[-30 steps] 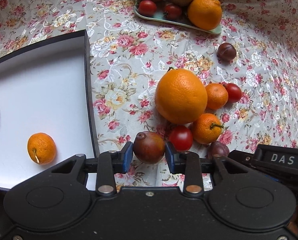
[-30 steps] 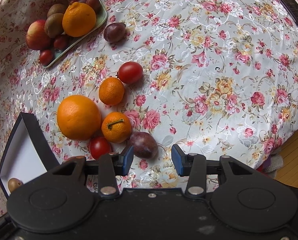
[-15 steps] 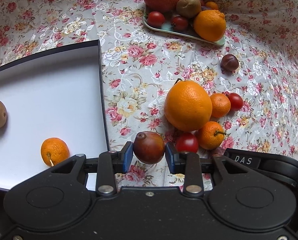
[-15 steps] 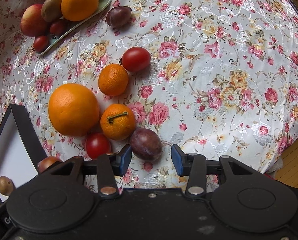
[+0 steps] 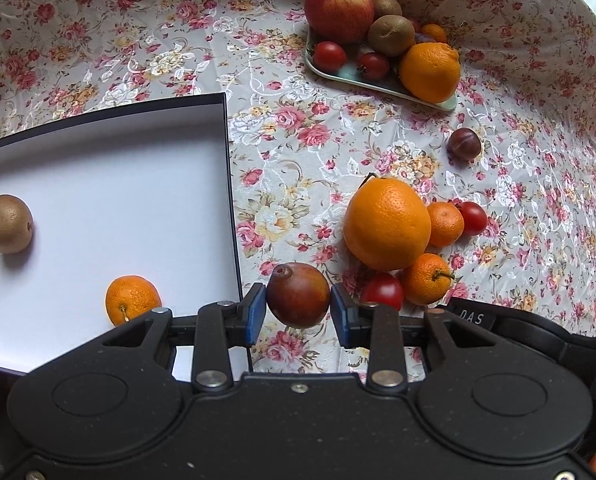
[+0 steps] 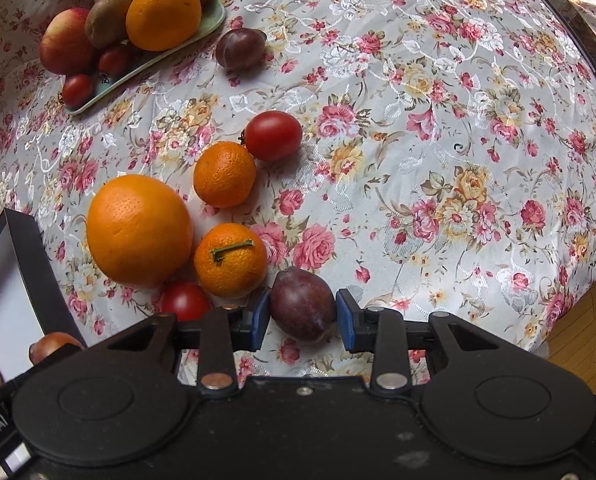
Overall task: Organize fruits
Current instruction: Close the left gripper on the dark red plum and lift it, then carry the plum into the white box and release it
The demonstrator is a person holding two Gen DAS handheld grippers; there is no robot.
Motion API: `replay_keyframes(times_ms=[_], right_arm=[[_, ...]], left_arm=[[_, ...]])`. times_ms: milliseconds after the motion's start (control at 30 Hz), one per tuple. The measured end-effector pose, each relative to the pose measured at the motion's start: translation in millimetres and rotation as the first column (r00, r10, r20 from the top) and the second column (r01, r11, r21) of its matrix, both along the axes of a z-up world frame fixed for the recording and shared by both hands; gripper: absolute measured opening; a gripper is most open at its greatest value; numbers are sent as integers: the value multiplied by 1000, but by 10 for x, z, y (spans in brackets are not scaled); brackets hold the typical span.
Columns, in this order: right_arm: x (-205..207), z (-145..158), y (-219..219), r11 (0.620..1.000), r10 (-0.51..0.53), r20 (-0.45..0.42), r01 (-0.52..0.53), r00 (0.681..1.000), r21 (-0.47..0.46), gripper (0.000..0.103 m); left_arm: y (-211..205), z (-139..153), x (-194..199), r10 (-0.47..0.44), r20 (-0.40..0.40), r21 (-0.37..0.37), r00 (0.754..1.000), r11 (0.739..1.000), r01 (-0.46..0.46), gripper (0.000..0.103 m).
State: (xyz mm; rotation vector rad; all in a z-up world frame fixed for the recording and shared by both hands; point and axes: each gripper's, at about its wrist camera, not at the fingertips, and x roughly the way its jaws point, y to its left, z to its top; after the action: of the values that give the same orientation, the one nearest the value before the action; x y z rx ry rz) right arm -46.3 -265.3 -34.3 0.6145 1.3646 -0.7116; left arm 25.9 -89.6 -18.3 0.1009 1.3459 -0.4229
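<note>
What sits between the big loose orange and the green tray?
Only bare floral cloth between the orange and tray; left wrist view shows it.

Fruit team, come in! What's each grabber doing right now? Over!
Left hand-held gripper shut on reddish-brown fruit, beside white box. Right hand-held gripper around purple plum, apparently on the cloth; grip unconfirmed. Nothing blocking.

Loose oranges [image 6: 140,230], tomatoes [image 6: 273,135], plums [image 6: 240,48] dot the cloth.

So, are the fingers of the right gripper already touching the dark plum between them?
Apart. In the right wrist view the right gripper straddles the plum, but a sliver of tablecloth shows between the plum and the right finger.
</note>
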Motion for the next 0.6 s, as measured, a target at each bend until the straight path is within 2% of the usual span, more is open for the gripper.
replay_keyframes(times_ms=[267,600], right_arm=[[-114,287,90,1000,-8,80,6,997,25,36],[-236,541,446,998,28,155,-36,988,47,36]], left_arm=[[220,43,-86,45,38,29,998,999,-47,43],[654,146,-162,107,100,47,989,993,-113,43]])
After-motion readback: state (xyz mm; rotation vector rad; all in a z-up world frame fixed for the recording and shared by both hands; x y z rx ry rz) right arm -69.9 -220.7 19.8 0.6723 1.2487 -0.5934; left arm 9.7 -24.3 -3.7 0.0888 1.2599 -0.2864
